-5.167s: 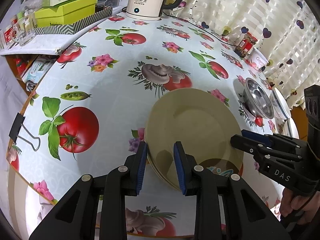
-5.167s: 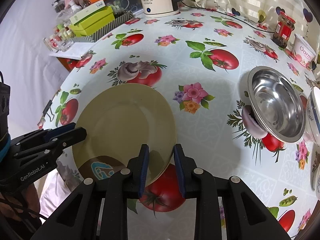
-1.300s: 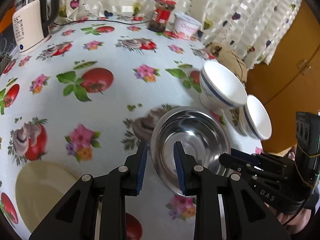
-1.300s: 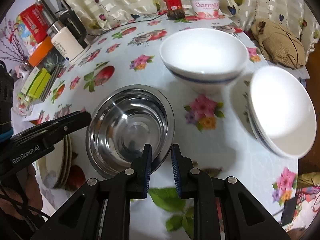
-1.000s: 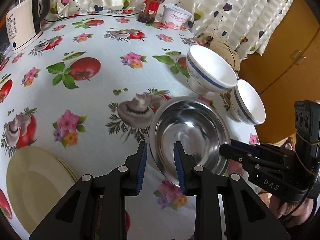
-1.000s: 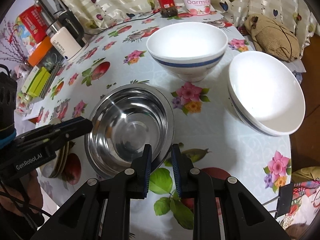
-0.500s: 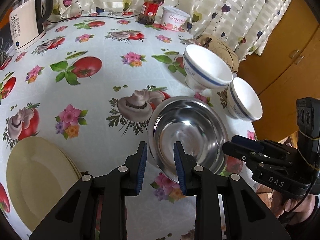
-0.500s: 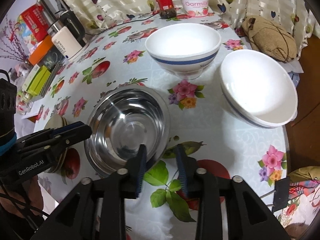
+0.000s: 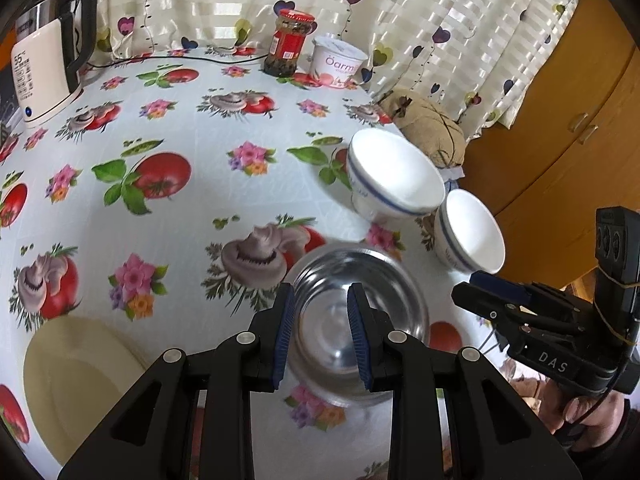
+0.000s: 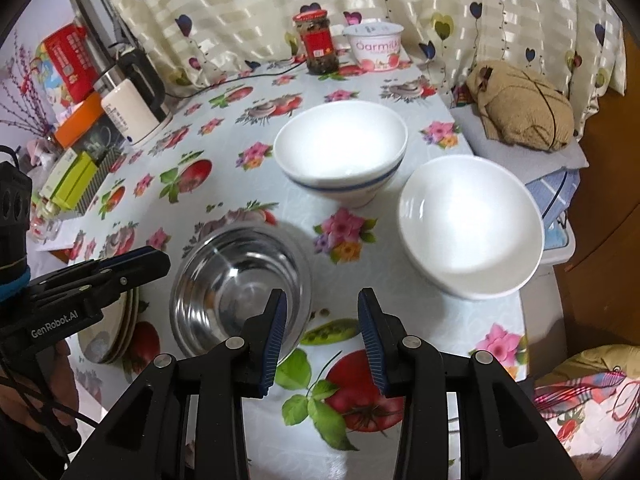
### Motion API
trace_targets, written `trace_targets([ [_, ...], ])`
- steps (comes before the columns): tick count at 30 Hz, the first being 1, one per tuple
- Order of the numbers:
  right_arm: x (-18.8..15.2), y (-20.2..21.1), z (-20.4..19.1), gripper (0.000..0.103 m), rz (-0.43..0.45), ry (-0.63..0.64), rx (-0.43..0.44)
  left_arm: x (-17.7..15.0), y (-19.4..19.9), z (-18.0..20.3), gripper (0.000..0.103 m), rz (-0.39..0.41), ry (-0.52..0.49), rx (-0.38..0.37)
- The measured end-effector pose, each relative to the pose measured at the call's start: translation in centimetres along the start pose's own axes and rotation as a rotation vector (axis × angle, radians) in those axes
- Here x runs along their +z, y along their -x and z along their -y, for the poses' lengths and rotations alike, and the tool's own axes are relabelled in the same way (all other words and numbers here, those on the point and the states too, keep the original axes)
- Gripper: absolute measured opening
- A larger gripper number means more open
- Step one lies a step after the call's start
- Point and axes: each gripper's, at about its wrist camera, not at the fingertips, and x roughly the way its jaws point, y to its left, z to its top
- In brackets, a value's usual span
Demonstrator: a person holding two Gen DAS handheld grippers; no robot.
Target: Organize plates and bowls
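A shiny steel bowl (image 10: 240,288) sits upright on the tabletop (image 10: 248,184), mouth up. Beyond it stand 2 white bowls with blue bands (image 10: 340,158) (image 10: 470,226), upright, close together. A stack of pale yellow plates (image 9: 80,380) lies flat near the table's edge.

A white tub (image 10: 374,46) is showing "Oarmilk"; the kettle (image 9: 38,76) is displaying "55"; the left tool (image 10: 96,276) is reading "GenRobot.AI", and the right tool (image 9: 500,300) is reading "DAS".

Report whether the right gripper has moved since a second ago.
Yes: right gripper, jaws just opening and empty, shifted right off the steel bowl rim, over the pea-pod print.
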Motion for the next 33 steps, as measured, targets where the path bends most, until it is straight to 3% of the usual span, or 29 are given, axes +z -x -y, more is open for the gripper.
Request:
trace_targets([
  [11,2.4,0.8,1.4,0.037,0.051,-0.006,-0.020,3.1,-0.5,2.0,0.029,0.033,-0.024,-0.028],
  [28,7.3,-0.3,4.2,0.036,0.084,-0.029,-0.041,7.4,-4.5,3.2,0.029,0.009,0.016,-0.074],
  [33,8.4,-1.6,5.1,0.029,0.070,-0.045,-0.040,7.9,-5.9,2.6,0.029,-0.001,0.050,-0.066],
])
